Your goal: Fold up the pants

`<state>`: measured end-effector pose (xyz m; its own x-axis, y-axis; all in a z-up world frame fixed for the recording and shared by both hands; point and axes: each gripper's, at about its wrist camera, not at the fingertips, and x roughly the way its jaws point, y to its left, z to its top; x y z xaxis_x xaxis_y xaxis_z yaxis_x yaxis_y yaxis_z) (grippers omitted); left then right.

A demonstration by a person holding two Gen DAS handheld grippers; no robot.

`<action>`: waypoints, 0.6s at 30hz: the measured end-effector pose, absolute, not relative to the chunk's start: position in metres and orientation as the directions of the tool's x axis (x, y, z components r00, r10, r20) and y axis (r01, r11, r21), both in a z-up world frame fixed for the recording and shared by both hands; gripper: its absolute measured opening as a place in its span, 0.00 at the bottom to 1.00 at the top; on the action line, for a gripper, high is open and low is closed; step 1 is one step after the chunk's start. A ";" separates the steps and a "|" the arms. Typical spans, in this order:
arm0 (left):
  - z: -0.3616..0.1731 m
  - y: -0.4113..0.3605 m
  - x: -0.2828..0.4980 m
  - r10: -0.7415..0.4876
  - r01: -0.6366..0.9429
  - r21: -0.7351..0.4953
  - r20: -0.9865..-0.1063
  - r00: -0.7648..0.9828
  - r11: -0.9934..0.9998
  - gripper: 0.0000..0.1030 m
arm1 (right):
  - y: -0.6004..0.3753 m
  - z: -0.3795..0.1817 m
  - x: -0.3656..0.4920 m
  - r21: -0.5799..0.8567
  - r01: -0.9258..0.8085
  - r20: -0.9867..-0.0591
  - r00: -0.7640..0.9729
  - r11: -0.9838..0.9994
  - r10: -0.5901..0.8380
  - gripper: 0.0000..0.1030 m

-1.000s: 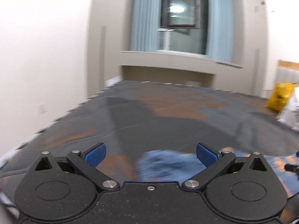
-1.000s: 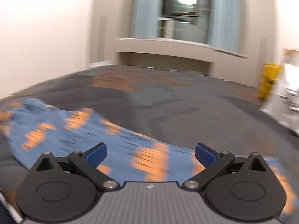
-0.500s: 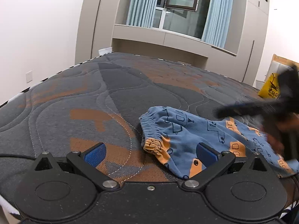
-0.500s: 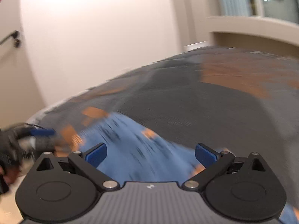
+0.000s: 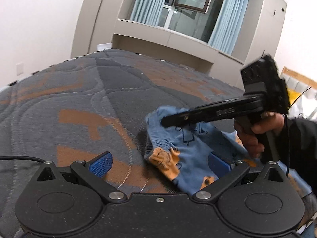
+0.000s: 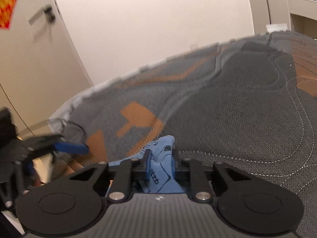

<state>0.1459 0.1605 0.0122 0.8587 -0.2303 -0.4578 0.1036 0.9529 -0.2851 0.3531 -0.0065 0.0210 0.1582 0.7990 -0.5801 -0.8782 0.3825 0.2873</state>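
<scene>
Small blue pants (image 5: 184,148) with orange patches lie crumpled on the grey and orange mattress (image 5: 79,107). My left gripper (image 5: 159,163) is open and empty just above the mattress, its right pad over the near edge of the pants. My right gripper (image 6: 160,163) is shut on the blue waistband fabric (image 6: 162,158). In the left wrist view the right gripper (image 5: 168,120) reaches in from the right onto the far end of the waistband, held by a hand (image 5: 255,130).
The mattress's left edge (image 6: 65,109) drops toward a door (image 6: 29,59) and a white wall. A cabinet ledge and a curtained window (image 5: 188,13) stand beyond the far edge. A black cable (image 5: 19,158) lies near the left gripper.
My right gripper has swung left to the waistband and closed on it. My left gripper has edged closer to the pants and stays open.
</scene>
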 end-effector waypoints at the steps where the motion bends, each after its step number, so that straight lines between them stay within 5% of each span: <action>1: 0.011 0.160 0.149 -0.244 0.116 -0.294 -0.447 0.861 0.949 0.99 | -0.017 0.024 0.353 0.314 -0.880 -0.529 0.151 0.358 0.835 0.19; 7: 0.008 0.168 0.178 -0.345 0.200 -0.383 -0.360 0.866 0.902 0.99 | -0.059 0.045 0.345 0.342 -0.923 -0.292 0.075 0.177 0.954 0.19; 13: 0.007 0.177 0.205 -0.571 0.425 -0.478 -0.215 0.792 0.769 0.99 | -0.078 0.063 0.335 0.295 -0.954 -0.220 -0.020 0.047 0.975 0.19; 15: 0.006 0.175 0.208 -0.625 0.480 -0.487 -0.191 0.757 0.730 0.88 | -0.084 0.066 0.335 0.294 -0.955 -0.216 -0.025 0.040 0.976 0.19; 17: 0.006 0.171 0.208 -0.632 0.487 -0.478 -0.204 0.748 0.731 0.59 | -0.083 0.065 0.336 0.291 -0.955 -0.220 -0.017 0.049 0.975 0.19; 18: 0.005 0.169 0.207 -0.624 0.476 -0.478 -0.216 0.751 0.738 0.53 | -0.082 0.065 0.336 0.289 -0.956 -0.224 -0.009 0.058 0.975 0.19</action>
